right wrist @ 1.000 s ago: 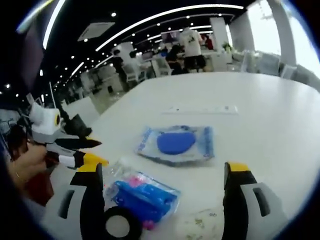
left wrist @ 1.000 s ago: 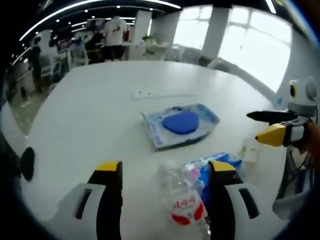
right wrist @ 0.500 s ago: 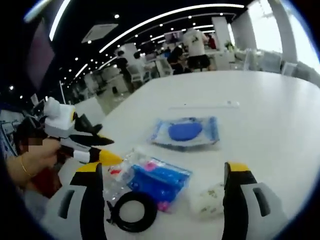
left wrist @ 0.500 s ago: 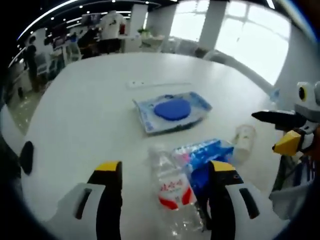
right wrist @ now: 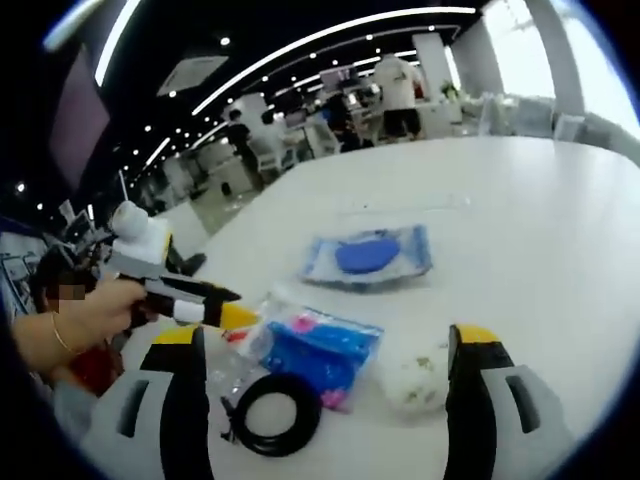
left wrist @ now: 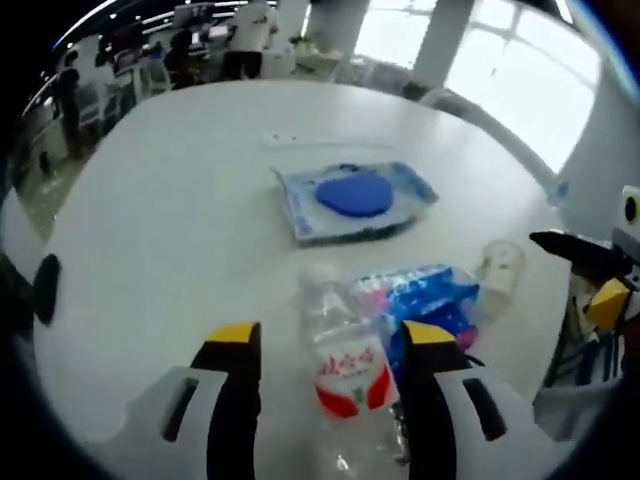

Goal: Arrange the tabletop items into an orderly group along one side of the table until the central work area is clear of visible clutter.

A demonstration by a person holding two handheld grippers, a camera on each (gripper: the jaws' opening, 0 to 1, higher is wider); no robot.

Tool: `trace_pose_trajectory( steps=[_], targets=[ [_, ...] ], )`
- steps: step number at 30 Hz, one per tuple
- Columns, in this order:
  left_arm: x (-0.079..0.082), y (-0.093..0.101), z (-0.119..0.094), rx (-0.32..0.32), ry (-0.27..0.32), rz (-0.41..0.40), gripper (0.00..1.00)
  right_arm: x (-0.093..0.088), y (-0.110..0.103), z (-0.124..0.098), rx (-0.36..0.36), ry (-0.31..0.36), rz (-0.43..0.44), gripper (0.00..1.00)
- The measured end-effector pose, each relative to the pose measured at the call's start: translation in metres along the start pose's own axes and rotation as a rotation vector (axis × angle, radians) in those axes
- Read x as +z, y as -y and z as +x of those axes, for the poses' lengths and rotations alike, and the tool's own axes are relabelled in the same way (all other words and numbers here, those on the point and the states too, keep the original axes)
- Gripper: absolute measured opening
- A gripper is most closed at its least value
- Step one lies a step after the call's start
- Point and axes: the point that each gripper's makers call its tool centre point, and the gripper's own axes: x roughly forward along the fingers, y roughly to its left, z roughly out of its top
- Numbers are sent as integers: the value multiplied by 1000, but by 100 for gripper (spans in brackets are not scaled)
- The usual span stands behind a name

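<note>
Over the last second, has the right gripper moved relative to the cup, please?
Yes. In the left gripper view, the right gripper has drawn back from the cup, toward the table's edge.

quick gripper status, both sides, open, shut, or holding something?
Left gripper: open, jaws either side of the clear plastic bottle, not clamped on it.
Right gripper: open, holding nothing, jaws wide above the black ring.

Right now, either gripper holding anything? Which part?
Nothing held. Left gripper is open, jaws straddling the clear bottle without closing. Right gripper is open above the black ring.
</note>
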Motion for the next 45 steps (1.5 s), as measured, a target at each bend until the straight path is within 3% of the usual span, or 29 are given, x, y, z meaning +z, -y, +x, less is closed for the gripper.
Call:
trace_pose_trajectory(
  steps=[5, 11, 14, 18, 33, 39, 45],
  targets=[
    [-5, 3, 7, 11, -61, -3, 44, -7, 4, -1, -10, -13, 3, 99],
    [-5, 5, 8, 37, -137, 5, 38, -1, 2, -2, -14, 6, -1, 99],
    [-12, 5, 7, 68, -205, -16, 33, 0, 0, -2, -10, 8, -1, 99],
    [-20, 6, 9, 73, -284, -1, 35, 2, 1, -4, -11, 11, 1, 99],
    [-27, 7, 8, 109, -336, -66, 36, 4, 0, -6, -18, 9, -9, 99],
    [-36, 6, 10, 92, -411, -188, 36, 2, -1, -5, -16, -4, -5, 99],
    [-43, 6, 12, 82, -437, -264, 37, -2, -3, -4, -14, -21, -12, 99]
  ],
)
